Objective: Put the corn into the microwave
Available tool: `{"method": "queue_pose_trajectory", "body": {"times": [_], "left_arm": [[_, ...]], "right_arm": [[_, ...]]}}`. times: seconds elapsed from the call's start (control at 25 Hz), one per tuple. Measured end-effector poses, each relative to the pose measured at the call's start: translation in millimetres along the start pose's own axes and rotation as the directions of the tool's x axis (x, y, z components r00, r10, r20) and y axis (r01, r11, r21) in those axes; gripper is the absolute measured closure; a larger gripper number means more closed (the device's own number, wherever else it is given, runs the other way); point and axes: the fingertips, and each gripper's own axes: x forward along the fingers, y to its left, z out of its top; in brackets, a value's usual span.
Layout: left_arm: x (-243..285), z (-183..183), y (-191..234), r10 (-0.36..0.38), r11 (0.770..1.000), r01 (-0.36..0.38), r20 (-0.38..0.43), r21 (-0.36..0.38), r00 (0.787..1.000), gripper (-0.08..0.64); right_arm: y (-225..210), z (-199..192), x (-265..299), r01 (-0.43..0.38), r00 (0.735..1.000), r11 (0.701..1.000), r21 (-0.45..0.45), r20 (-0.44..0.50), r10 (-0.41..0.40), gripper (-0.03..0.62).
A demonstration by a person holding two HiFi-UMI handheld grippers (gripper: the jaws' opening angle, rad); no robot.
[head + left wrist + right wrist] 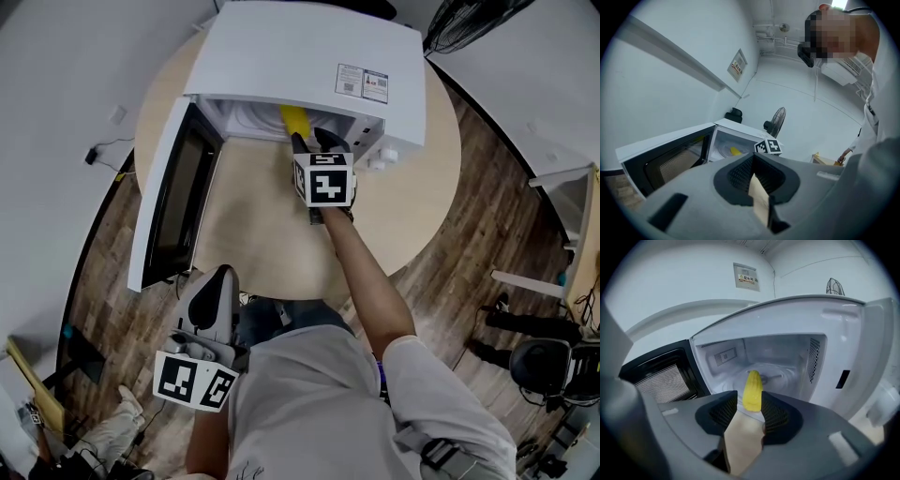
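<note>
The yellow corn point(295, 119) lies inside the open white microwave point(309, 52), just past the mouth of the cavity. In the right gripper view the corn point(753, 387) rests on the glass plate with its tip pointing toward the back wall. My right gripper point(314, 141) hovers at the opening, jaws apart. The cob's near end shows between the jaws, with a gap at the left pad, so they do not press on it. My left gripper point(222, 278) stays low by the table's near edge, its tips together and empty. From there the corn point(735, 151) shows as a small yellow spot.
The microwave door point(169, 192) swings wide to the left, over the round wooden table point(253, 225). The control panel side point(862, 362) stands to the right of the cavity. A chair and cables sit on the wood floor at the right point(548, 361).
</note>
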Motion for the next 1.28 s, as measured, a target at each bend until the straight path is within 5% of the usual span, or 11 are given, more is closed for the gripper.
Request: {"method": "queue_pose_trajectory", "body": {"times": [1.28], "left_arm": [[3, 15, -6, -0.016, 1.0, 0.017, 0.041, -0.003, 0.999, 0.563]], "right_arm": [[23, -13, -124, -0.168, 0.986, 0.986, 0.0, -0.012, 0.168, 0.519]]}}
